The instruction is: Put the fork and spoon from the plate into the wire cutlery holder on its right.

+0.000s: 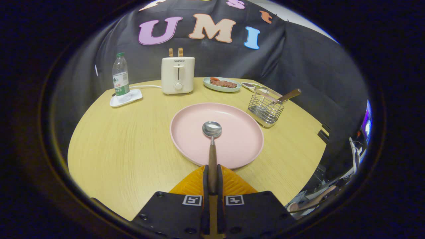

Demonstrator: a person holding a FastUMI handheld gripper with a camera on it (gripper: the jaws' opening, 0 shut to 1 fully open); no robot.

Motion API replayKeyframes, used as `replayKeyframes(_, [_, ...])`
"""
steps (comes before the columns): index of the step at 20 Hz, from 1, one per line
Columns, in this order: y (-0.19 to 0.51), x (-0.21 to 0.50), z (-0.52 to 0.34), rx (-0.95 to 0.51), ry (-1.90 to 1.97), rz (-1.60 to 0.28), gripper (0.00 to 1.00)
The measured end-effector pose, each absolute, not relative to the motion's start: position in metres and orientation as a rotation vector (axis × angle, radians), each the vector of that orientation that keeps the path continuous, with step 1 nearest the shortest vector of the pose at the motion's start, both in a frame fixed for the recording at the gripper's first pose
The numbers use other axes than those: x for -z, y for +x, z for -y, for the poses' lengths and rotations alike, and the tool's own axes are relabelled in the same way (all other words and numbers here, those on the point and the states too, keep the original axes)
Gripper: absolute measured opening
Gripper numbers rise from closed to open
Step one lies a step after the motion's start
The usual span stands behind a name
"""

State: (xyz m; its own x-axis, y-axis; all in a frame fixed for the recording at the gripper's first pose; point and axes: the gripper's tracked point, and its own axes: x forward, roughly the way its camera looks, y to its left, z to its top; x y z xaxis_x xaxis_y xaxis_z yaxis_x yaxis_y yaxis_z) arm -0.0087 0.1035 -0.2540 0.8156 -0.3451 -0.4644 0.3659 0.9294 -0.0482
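The spoon [212,142] is pinched by its wooden handle between the two fingers of the gripper [212,181], which are pressed against it from both sides. Its long axis runs straight ahead of the fingers, with the bowl over the pink plate [239,146]. The wire cutlery holder [265,109] is seen ahead and to the right, beyond the plate's rim; a wooden-handled utensil, probably the fork [285,97], is already leaned inside it.
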Motion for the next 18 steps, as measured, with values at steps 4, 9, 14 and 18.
replayKeyframes(4, [-0.013, 0.236, -0.101, 0.386, 0.000, -0.476, 0.12])
replayKeyframes(9, [-0.018, 0.195, -0.092, 0.377, -0.029, -0.456, 0.12])
replayKeyframes(14, [-0.011, 0.187, -0.079, 0.367, 0.002, -0.471, 0.04])
replayKeyframes(18, [-0.008, 0.178, -0.070, 0.356, -0.009, -0.460, 0.03])
